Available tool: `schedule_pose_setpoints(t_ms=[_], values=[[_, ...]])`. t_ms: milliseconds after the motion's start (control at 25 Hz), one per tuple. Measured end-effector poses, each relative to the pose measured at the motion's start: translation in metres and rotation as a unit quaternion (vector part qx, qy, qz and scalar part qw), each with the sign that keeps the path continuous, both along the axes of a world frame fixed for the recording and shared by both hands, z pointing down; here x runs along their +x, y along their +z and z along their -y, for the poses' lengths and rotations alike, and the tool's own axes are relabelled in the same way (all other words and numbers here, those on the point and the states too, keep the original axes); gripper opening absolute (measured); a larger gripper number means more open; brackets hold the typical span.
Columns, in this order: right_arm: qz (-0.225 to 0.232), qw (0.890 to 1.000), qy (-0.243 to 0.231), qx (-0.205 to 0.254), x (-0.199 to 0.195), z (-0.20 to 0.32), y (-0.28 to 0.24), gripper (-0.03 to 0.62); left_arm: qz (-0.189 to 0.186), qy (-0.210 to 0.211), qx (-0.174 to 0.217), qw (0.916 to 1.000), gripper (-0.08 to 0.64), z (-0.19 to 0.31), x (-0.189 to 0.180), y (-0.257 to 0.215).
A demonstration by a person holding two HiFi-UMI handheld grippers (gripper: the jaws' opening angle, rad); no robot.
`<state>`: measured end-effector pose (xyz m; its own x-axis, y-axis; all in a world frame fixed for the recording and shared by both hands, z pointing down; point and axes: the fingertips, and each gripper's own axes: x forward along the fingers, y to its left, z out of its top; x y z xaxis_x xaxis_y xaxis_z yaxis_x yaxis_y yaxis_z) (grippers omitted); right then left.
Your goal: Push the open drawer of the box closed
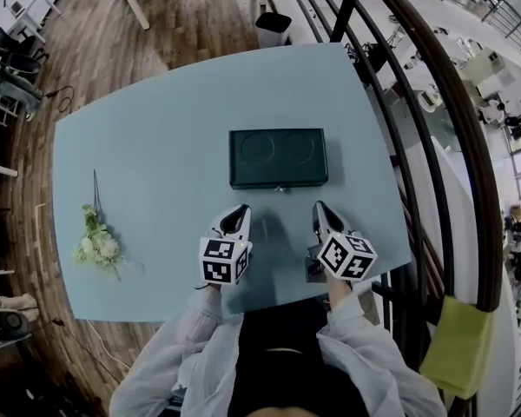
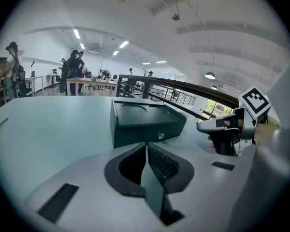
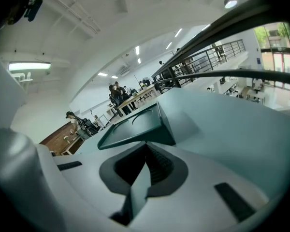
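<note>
A dark green box [image 1: 278, 157] lies in the middle of the light blue table [image 1: 156, 146]. Its drawer front faces me and looks flush with the body, with a small metal knob [image 1: 281, 189] at its middle. My left gripper [image 1: 240, 212] is shut and empty, a short way in front of the box's left half. My right gripper [image 1: 319, 208] is also shut and empty, in front of the right half. The left gripper view shows the box [image 2: 145, 120], its knob [image 2: 160, 136] and the right gripper [image 2: 227, 124] beside it. The right gripper view looks along the box [image 3: 135, 124] from a tilt.
A sprig of white flowers [image 1: 97, 243] lies at the table's left. A dark curved railing [image 1: 417, 129] runs close along the table's right edge. The near table edge [image 1: 269, 307] is just behind both grippers. People stand at desks [image 2: 72, 76] far behind.
</note>
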<state>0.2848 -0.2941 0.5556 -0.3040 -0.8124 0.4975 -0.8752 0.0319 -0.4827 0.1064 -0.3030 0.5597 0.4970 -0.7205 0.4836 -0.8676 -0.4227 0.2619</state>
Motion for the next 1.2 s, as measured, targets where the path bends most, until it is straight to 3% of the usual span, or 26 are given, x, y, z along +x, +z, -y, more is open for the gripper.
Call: schedule_pose_setpoints(t_ms=[160,440,800,1040,1200], values=[[0.007,0.999,-0.001,0.038,-0.003,-0.011,-0.027,0.008,-0.011,0.009,0.02,0.9997,0.026,-0.014,0.0,-0.02],[-0.031,0.995,-0.027,0.087,-0.011,-0.034,-0.058,0.008,-0.038,0.026,0.065,0.9968,0.026,-0.032,0.006,-0.056],[-0.025,0.99,-0.057,0.129,-0.022,-0.048,-0.087,0.008,-0.027,0.058,0.126,0.99,0.026,-0.05,0.001,-0.094],[-0.037,0.982,-0.084,0.167,-0.032,-0.05,-0.106,0.008,-0.043,0.043,0.155,0.9861,0.023,-0.052,-0.012,-0.115],[-0.033,0.981,-0.077,0.174,-0.031,-0.051,-0.108,0.008,-0.043,0.035,0.161,0.9854,0.023,-0.053,-0.017,-0.118]])
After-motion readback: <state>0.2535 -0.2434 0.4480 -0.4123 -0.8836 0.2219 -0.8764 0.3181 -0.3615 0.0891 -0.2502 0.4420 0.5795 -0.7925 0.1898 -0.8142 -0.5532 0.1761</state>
